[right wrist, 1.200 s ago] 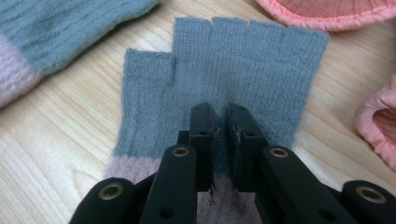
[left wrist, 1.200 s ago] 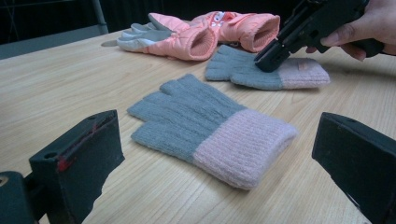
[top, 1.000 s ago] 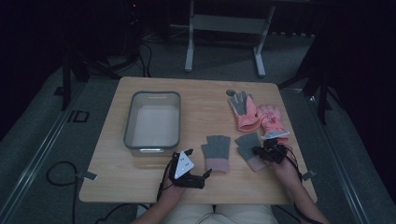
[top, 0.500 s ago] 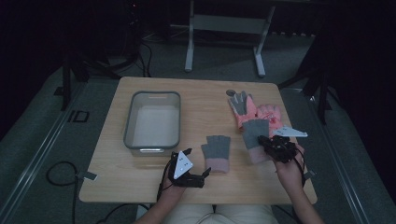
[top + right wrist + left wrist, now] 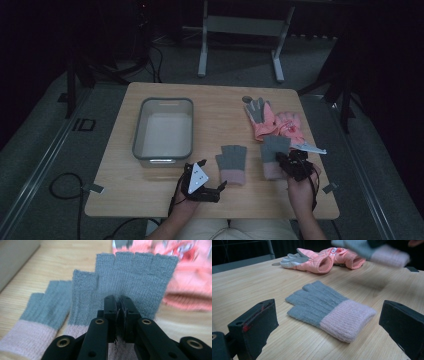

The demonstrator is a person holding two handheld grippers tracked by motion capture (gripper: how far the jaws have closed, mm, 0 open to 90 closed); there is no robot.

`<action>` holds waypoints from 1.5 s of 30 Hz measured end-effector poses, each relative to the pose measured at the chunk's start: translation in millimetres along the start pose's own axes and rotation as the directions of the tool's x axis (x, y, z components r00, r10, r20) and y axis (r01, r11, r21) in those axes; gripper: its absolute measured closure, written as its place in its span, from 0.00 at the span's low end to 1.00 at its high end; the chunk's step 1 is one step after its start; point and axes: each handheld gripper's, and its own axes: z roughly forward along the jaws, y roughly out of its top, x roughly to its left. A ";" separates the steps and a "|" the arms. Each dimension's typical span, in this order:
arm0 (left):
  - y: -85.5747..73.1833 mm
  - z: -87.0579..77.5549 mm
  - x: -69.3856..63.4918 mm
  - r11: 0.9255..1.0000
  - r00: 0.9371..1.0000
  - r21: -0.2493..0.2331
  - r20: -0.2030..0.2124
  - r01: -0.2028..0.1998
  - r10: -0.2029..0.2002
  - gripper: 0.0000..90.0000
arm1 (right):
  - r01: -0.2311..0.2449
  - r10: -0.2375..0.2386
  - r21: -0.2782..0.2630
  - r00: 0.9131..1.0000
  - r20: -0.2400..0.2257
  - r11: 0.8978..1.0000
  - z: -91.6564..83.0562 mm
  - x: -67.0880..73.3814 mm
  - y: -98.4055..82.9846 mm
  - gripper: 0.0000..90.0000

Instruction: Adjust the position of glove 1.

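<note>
Two grey fingerless gloves with pink cuffs are in play. One glove [image 5: 232, 162] [image 5: 329, 307] [image 5: 42, 312] lies flat on the wooden table. My left gripper [image 5: 211, 174] [image 5: 329, 315] rests low just in front of its cuff, jaws wide open on either side of it and not touching it. My right gripper [image 5: 281, 159] [image 5: 119, 302] is shut on the other grey glove [image 5: 274, 147] [image 5: 135, 275] near its cuff. That glove hangs a little above the table, fingers pointing away, and appears blurred in the left gripper view [image 5: 374, 251].
A pair of pink padded gloves [image 5: 277, 122] [image 5: 322, 258] [image 5: 190, 277] lies at the back right, just beyond the held glove. An empty grey bin [image 5: 162, 131] stands left of centre. The table's front edge [image 5: 210, 216] is close under both hands.
My right gripper has closed on the right-hand grey glove and lifted it off the table, shifting it slightly away and right. The left gripper and the other glove have stayed put.
</note>
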 end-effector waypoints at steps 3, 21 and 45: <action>0.0 0.0 -0.7 1.000 1.000 0.000 -0.001 -0.008 0.008 0.01 | -0.017 0.017 0.028 1.000 0.008 0.999 13.2 -0.8 -10.6 0.94; 0.2 0.3 -2.4 1.000 1.000 -0.006 0.018 -0.020 0.020 0.01 | -0.044 0.041 0.115 0.999 0.030 0.992 47.8 -4.9 -35.7 0.85; 0.3 0.6 -3.5 1.000 1.000 -0.004 0.008 -0.030 0.030 0.01 | 0.266 -0.245 0.142 0.958 -0.150 0.953 34.9 -28.8 -9.4 0.74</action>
